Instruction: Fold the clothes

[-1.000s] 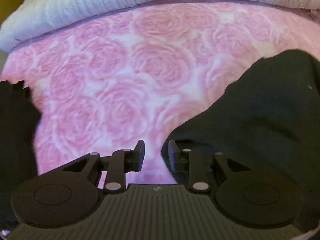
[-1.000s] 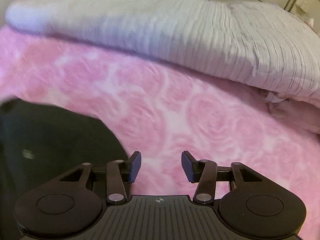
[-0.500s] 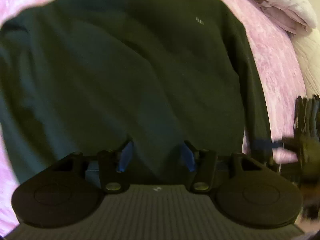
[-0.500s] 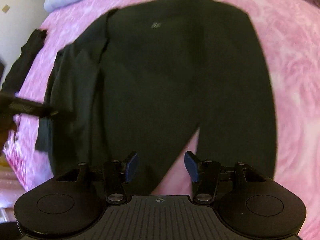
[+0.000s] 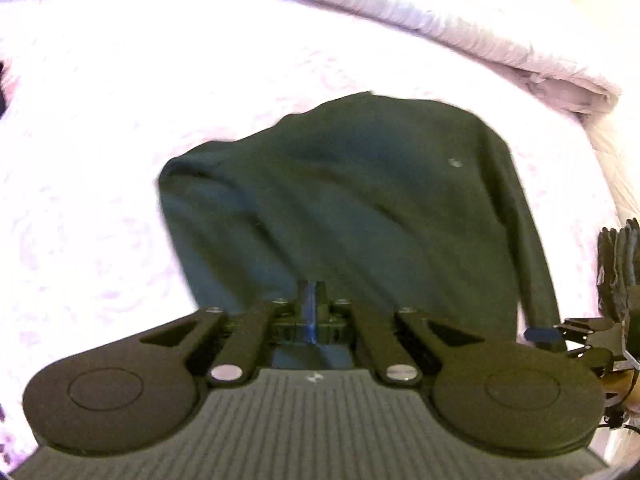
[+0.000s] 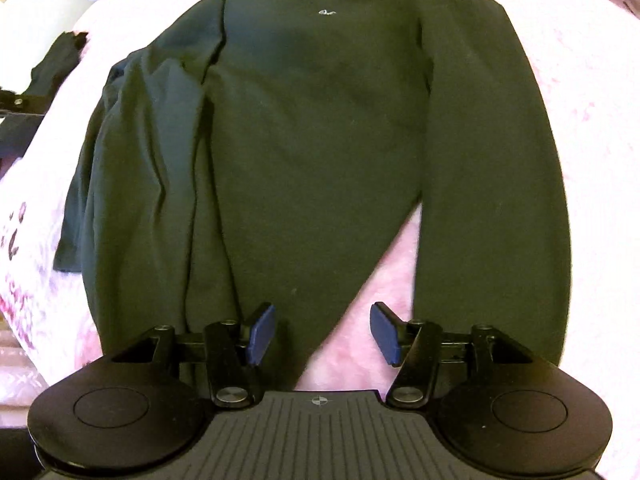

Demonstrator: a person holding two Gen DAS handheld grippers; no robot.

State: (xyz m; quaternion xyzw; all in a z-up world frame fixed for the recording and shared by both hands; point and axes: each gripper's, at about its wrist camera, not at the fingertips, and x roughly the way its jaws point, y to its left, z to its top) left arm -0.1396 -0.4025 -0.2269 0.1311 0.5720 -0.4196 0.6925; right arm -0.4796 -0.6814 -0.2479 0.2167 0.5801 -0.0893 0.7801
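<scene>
While the left gripper (image 5: 311,312) is pinching the dark sweatshirt's (image 6: 320,140) hem, its body is stretching toward twelve o'clock, the right gripper (image 6: 322,334) hovering spread.

The left gripper (image 5: 311,304) has its 2 blue-padded fingers pressed together at 12 o'clock, pinching dark cloth. The right gripper (image 6: 324,334) holds its 2 fingers spread wide apart, the pads (image 6: 262,332) angled outward, gripping nothing.
</scene>
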